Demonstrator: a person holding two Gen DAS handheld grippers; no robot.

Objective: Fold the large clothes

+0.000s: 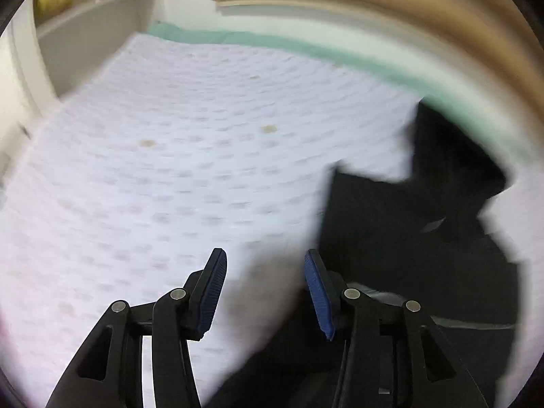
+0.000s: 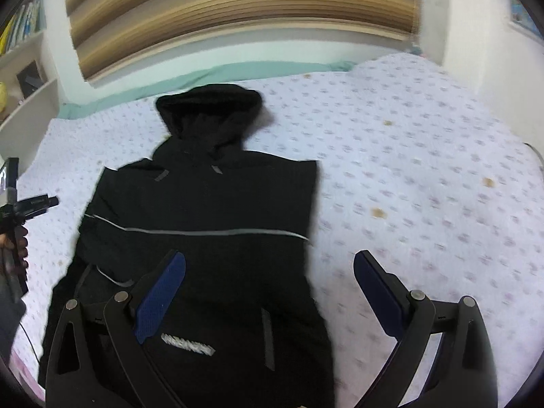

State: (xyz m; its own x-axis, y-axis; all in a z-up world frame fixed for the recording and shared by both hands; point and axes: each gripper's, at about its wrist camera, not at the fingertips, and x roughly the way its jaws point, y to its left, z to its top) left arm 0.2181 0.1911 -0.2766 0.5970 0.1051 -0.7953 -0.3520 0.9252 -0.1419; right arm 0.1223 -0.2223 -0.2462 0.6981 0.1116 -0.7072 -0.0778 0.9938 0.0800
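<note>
black hooded jacket (image 2: 210,224) lies flat on the bed (image 2: 425,176), spread over a white bedspread with a small pale print. hood (image 2: 209,108) points to the far edge of the bed, near a teal sheet (image 2: 238,69) that shows along that edge below wooden blinds (image 2: 244,10). sleeves look folded in over the body, so the outline is a narrow rectangle; a thin grey stripe (image 2: 190,232) runs across the chest, a white logo (image 2: 188,344) sits low on the front

right gripper (image 2: 270,292) hangs above the lower part of the jacket, fingers wide apart, nothing between them; its left finger (image 2: 159,301) is over black fabric, the other over bare bedspread just beside the jacket's edge

left gripper (image 1: 265,292) hangs over bare bedspread beside the jacket, fingers apart and holding nothing. in the left wrist view the jacket (image 1: 418,238) fills the lower right; this view is blurred. in the right wrist view, part of the left gripper and the hand on it (image 2: 15,241) show at the left edge of the bed

shelves (image 2: 23,54) stand beyond the bed's far left corner: books on an upper shelf, a dark object and something yellow lower down, too blurred to name
</note>
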